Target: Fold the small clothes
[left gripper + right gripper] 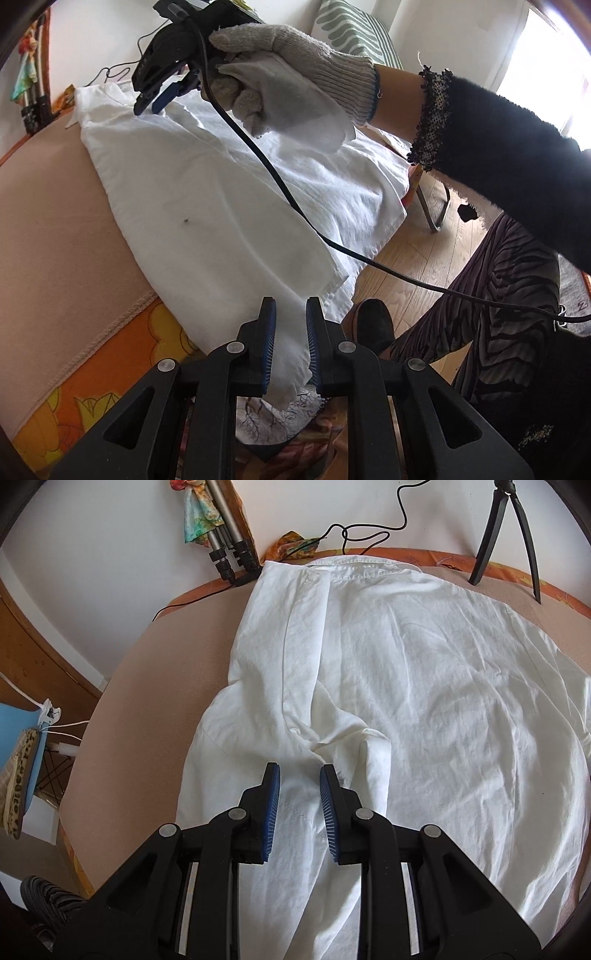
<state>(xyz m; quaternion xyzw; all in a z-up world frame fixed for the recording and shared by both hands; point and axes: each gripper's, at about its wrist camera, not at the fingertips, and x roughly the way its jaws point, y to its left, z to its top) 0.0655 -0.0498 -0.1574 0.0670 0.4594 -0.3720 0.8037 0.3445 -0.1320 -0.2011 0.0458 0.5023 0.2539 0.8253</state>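
Note:
A white shirt [221, 192] lies spread on a peach-covered table [48, 206]; it also shows in the right wrist view [424, 672], collar at the far edge, left side folded in. My left gripper [290, 306] is open at the shirt's near hem, a cloth corner hanging between its blue pads [266, 343]. My right gripper [300, 771] is open just above a folded sleeve and crease at the shirt's middle. It also shows in the left wrist view [147, 103], held by a gloved hand [288, 81] over the far part of the shirt.
A black cable [295, 210] trails from the right gripper across the shirt. Tripod legs [517, 535] and folded stands [229, 542] stand at the table's far edge. A wooden floor, a chair leg [428, 210] and the person's legs [498, 314] are to the right.

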